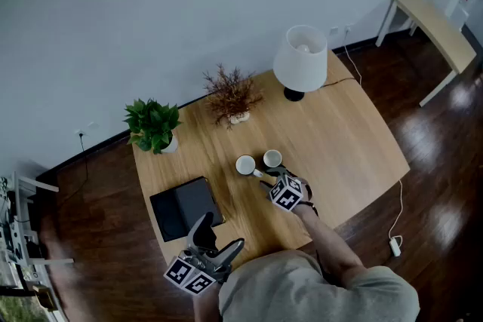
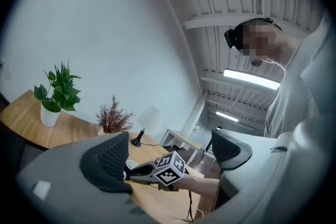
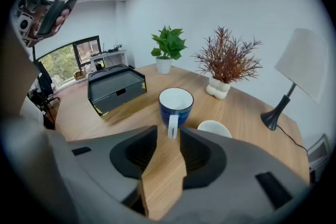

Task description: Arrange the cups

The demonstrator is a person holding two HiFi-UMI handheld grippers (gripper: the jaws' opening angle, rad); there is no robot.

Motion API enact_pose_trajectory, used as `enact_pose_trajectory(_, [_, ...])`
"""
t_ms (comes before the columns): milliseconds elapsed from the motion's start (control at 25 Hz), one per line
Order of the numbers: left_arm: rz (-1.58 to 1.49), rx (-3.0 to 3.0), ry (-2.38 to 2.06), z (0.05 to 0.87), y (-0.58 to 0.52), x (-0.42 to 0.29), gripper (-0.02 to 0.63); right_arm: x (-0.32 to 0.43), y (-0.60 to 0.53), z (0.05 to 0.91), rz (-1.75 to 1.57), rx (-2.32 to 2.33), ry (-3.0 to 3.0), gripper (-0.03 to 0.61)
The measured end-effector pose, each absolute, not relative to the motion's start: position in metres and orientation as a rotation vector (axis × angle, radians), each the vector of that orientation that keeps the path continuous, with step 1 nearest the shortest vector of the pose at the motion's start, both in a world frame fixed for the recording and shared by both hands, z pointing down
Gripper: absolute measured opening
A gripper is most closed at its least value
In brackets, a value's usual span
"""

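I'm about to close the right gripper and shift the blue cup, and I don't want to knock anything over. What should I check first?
1. Handle lined up: ok. The handle of the blue cup stands between the tips of the right gripper.
2. Grip made: not ok. Bare wood shows between the handle and one jaw.
3. Blue cup upright and empty: ok. Its white inside shows nothing.
4. White cup clear of the jaws: cannot tell. It sits close by, partly hidden behind one jaw.
5. Left gripper out of the way: ok. Its jaws are wide apart with nothing held, and it is back at the near edge of the table.
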State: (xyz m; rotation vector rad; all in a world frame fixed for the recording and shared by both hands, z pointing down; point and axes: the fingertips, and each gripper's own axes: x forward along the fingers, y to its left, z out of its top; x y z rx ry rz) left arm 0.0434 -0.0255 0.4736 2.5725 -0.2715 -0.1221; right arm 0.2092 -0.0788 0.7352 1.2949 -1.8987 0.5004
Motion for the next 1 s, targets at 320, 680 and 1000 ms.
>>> enact_pose_trajectory(320, [-0.175, 2.562, -0.298, 0.472, -0.042, -0.019, 0.48, 0.186, -0.125, 0.773, 0.59, 1.212, -1.758, 0.149])
enact_pose_trajectory(680, [-0.256, 2.517, -0.395, 0.479, -0.044, -0.06, 0.477, 0.186, -0.126, 0.758, 0.631, 1.236, -1.763, 0.083])
enact_pose_trajectory(1000, [-0.297, 2.467, -0.51, 0.5, -0.058, -0.091, 0.477, 0.021, -0.187, 0.659, 0.314, 0.874, -2.163, 0.083])
